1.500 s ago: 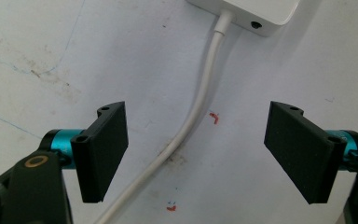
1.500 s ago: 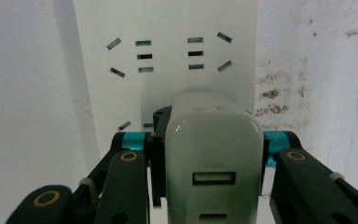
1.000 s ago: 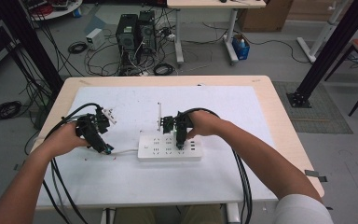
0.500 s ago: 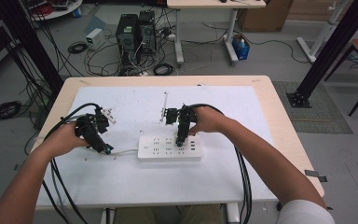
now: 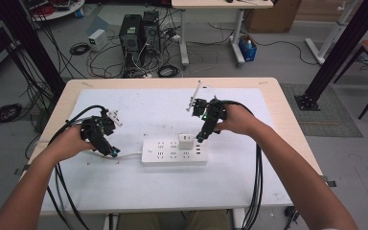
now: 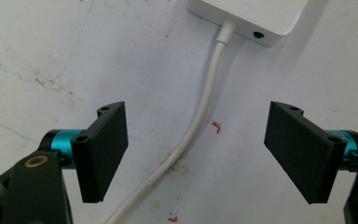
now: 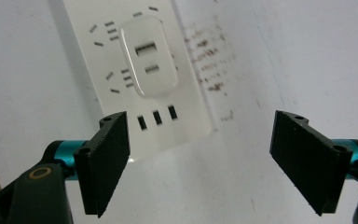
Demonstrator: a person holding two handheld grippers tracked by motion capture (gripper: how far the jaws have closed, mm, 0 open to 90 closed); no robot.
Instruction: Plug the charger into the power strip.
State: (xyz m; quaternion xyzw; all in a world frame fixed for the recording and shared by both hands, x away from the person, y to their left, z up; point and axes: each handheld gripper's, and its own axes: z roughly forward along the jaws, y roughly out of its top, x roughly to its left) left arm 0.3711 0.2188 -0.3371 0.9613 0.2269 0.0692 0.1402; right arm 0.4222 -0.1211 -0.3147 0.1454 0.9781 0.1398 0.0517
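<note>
The right gripper [image 5: 200, 139] is hanging just above the right end of the power strip [image 5: 163, 152], its jaws having just been opening and now standing wide, with nothing between them. In the right gripper view its fingers [image 7: 105, 161] are framing bare table and the strip's near end, pressing on neither. The charger [image 5: 187, 142], a small white block, is sitting plugged into the strip's top face, beside the right gripper's tips and apart from them; from the right gripper view its two slots are facing up. The left gripper [image 5: 112, 152] is resting low at the strip's left end, jaws spread wide. In the left gripper view the white cord [image 6: 200, 121] is running between its fingers [image 6: 102, 149] out of the strip's end, touching neither pad. The strip itself is lying flat near the middle of the white mat [image 5: 139, 108] on the table [image 5: 287, 120], long side toward the person. Both hands are gripping their tools, cables trailing off the near edge.
</note>
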